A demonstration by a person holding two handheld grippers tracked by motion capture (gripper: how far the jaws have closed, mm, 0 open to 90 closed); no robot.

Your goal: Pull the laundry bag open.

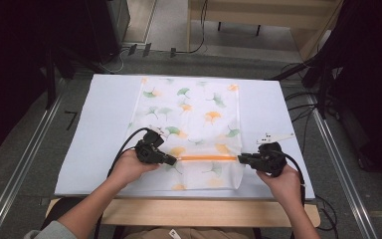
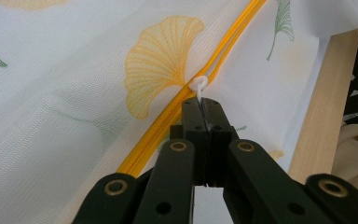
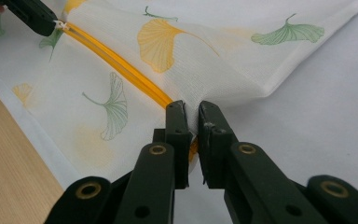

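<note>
A white mesh laundry bag printed with green and orange ginkgo leaves (image 1: pixel 189 129) lies flat on a white cloth-covered table (image 1: pixel 104 124), with one orange zipper (image 1: pixel 208 158) running across it near the person's edge.

From above, two black two-jaw grippers meet the zipper's ends: the left gripper (image 1: pixel 175 161) at the left end, the right gripper (image 1: pixel 241 158) at the right end, and the zipper stretches straight between their tips.

The left gripper view adds what the high view cannot: the jaws are pressed together on a small white zipper pull (image 2: pixel 198 86), which sticks out just beyond the fingertips. Ahead of the pull the two orange zipper tracks (image 2: pixel 233 32) stand slightly apart; beside the jaws they are joined.

The right gripper view shows its jaws pinching a fold of white mesh at the zipper's end, a narrow gap between them packed with fabric. The bag rises in a ridge beyond the fingertips. Far off at upper left, the left gripper (image 3: pixel 51 24) holds the pull.

The table's pale wooden edge (image 3: pixel 14 154) lies beside the bag. Dark cables (image 1: pixel 303 107) trail on the floor past the table.
</note>
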